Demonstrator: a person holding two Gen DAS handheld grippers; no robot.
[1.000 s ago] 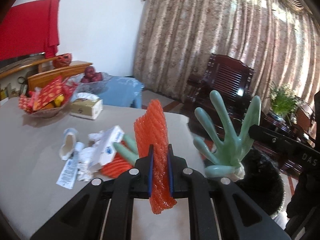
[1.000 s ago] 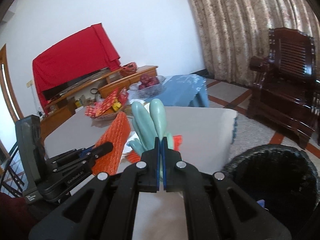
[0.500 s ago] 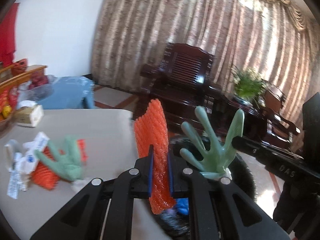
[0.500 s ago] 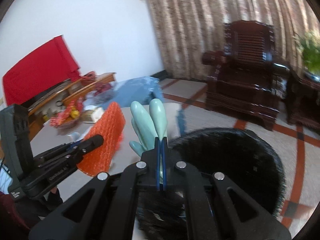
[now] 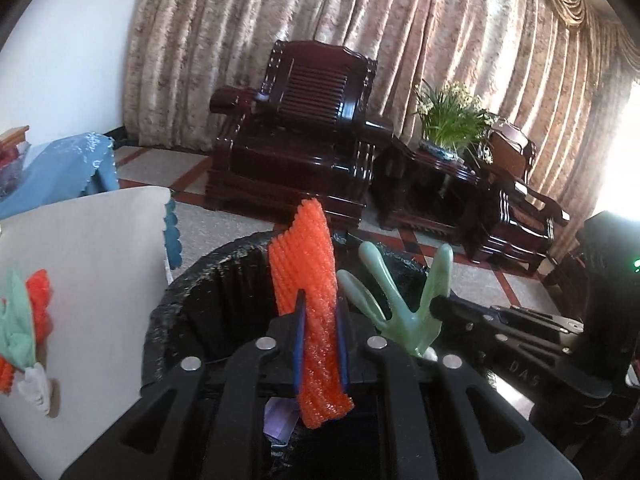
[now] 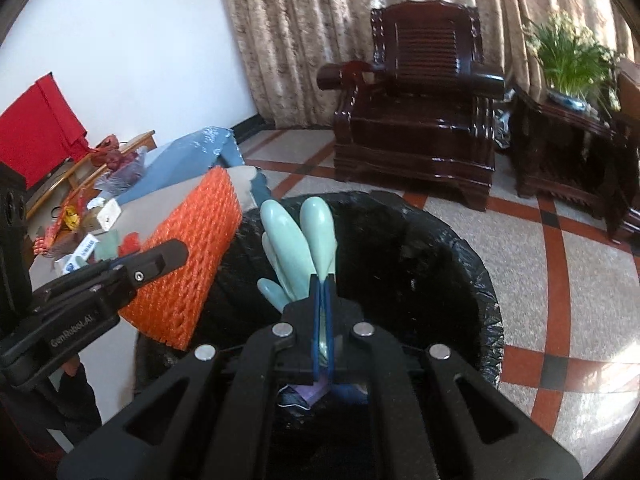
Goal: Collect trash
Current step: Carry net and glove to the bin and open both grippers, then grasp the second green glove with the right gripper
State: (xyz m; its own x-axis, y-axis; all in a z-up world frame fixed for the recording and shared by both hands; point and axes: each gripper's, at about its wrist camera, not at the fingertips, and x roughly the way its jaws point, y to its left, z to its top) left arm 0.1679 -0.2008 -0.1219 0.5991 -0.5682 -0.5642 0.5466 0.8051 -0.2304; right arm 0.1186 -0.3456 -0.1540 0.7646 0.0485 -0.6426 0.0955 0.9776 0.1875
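- Left gripper (image 5: 319, 344) clenched on orange foam net (image 5: 308, 280), above the bin (image 6: 460, 280).
- Right gripper (image 6: 322, 320) clamped on green glove (image 6: 304, 240), also over the bin.
- I judge both ready to drop; neither is in yet.
- More trash (image 5: 24, 320) left on worktop (image 5: 100, 260) beside the bin.

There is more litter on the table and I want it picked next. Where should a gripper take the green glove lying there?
Judging from the left wrist view, the green glove lies at the table edge, on orange foam netting, its pale cuff toward the camera. Come from above and pinch the flat palm, since only that part looks broad and clear of the netting; its fingers are cut off by the frame.
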